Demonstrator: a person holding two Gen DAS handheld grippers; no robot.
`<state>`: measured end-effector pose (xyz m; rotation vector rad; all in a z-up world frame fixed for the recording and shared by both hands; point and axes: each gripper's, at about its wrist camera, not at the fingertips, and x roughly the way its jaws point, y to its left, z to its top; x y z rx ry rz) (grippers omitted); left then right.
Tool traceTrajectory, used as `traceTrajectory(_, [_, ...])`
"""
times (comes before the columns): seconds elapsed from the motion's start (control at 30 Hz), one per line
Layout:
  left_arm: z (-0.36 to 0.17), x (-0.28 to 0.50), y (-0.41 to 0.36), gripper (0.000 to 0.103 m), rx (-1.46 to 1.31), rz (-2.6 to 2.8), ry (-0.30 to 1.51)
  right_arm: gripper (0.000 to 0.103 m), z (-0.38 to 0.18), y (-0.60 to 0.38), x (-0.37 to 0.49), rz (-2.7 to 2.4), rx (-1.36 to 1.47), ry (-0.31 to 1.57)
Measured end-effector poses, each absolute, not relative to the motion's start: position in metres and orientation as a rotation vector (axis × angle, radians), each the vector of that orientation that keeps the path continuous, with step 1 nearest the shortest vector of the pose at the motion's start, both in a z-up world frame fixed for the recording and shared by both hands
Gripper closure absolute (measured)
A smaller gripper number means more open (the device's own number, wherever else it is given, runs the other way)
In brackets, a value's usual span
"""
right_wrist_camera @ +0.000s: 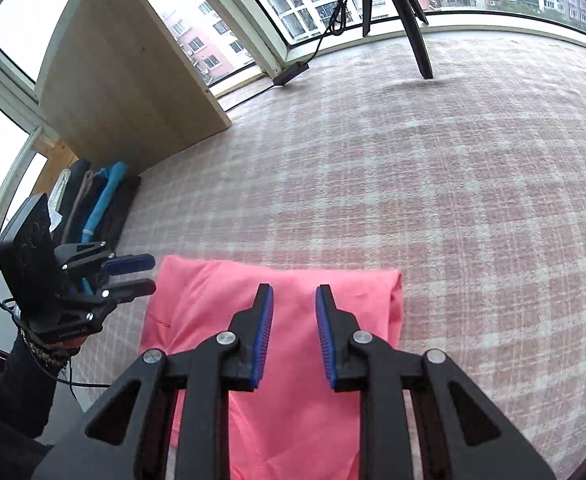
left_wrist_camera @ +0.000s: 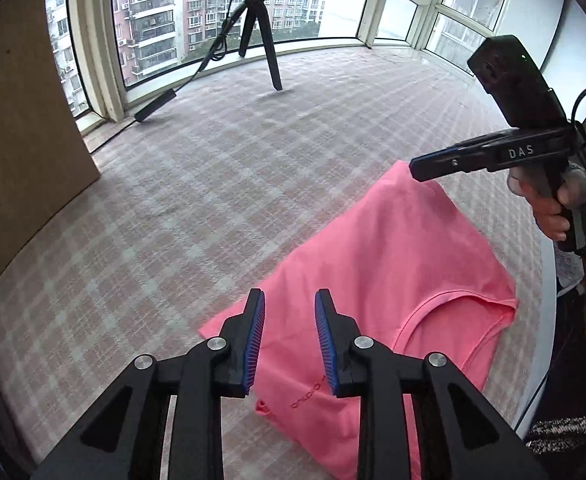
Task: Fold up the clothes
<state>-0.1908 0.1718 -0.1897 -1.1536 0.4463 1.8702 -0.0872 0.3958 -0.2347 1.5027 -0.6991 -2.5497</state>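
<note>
A pink shirt (left_wrist_camera: 373, 264) lies partly folded on the pink-and-white checked cloth (left_wrist_camera: 197, 184), its neckline toward the right in the left wrist view. My left gripper (left_wrist_camera: 289, 294) hovers over the shirt's near part, jaws apart, nothing between the blue pads. In the right wrist view it (right_wrist_camera: 152, 274) sits just beside the shirt's (right_wrist_camera: 293, 360) left edge. My right gripper (right_wrist_camera: 291, 287) stands open above the shirt near its far folded edge, with nothing pinched. Seen from the left wrist view, its tip (left_wrist_camera: 415, 170) is at the shirt's far corner, held by a hand.
A black tripod (left_wrist_camera: 261, 40) stands at the far side by the windows, with a cable and black adapter (left_wrist_camera: 157, 106) beside it. A wooden board (right_wrist_camera: 133, 80) leans at the left. Folded dark and blue clothes (right_wrist_camera: 101, 208) are stacked next to it.
</note>
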Motion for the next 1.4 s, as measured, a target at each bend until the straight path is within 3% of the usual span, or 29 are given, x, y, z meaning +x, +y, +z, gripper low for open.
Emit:
traceTrajectory(0.13, [-0.221, -0.202, 0.171, 0.075, -1.286, 1.928, 0.491, 0.084, -0.262, 0.406, -0.098, -2.582, 1.655, -0.621])
traceTrajectory(0.2, [-0.205, -0.201, 0.156, 0.079, -1.313, 1.982, 0.453, 0.084, -0.247, 0.409, -0.085, -2.604, 1.627, -0.609])
traceTrajectory(0.37, [-0.169, -0.147, 0.134, 0.077, -1.237, 1.987, 0.385, 0.084, -0.223, 0.375, -0.030, -2.536, 1.567, -0.481])
traceTrajectory(0.53, [-0.207, -0.086, 0.136, 0.076, -1.322, 1.898, 0.399, 0.084, -0.255, 0.339, 0.016, -2.431, 1.720, -0.273])
traceTrajectory(0.67, [-0.213, -0.073, 0.124, 0.076, -1.366, 1.948, 0.361, 0.083, -0.246, 0.348, 0.041, -2.433, 1.722, -0.291])
traceTrajectory(0.73, [-0.200, -0.075, 0.113, 0.075, -1.365, 1.994, 0.286, 0.080, -0.228, 0.361, 0.051, -2.495, 1.638, -0.368])
traceTrajectory(0.8, [-0.189, -0.082, 0.103, 0.065, -1.354, 2.054, 0.216, 0.067, -0.218, 0.376, 0.051, -2.574, 1.593, -0.430])
traceTrajectory(0.87, [-0.189, -0.096, 0.100, 0.058, -1.403, 2.078, 0.138, 0.040, -0.219, 0.392, 0.041, -2.628, 1.571, -0.511])
traceTrajectory(0.97, [-0.198, -0.113, 0.107, 0.058, -1.481, 2.111, 0.079, 0.039, -0.232, 0.402, 0.021, -2.623, 1.596, -0.620])
traceTrajectory(1.23, [-0.225, -0.126, 0.130, 0.058, -1.612, 2.204, 0.100, 0.039, -0.261, 0.393, 0.000, -2.572, 1.687, -0.611])
traceTrajectory(1.4, [-0.229, -0.123, 0.146, 0.055, -1.629, 2.218, 0.170, 0.038, -0.263, 0.378, 0.004, -2.626, 1.696, -0.475])
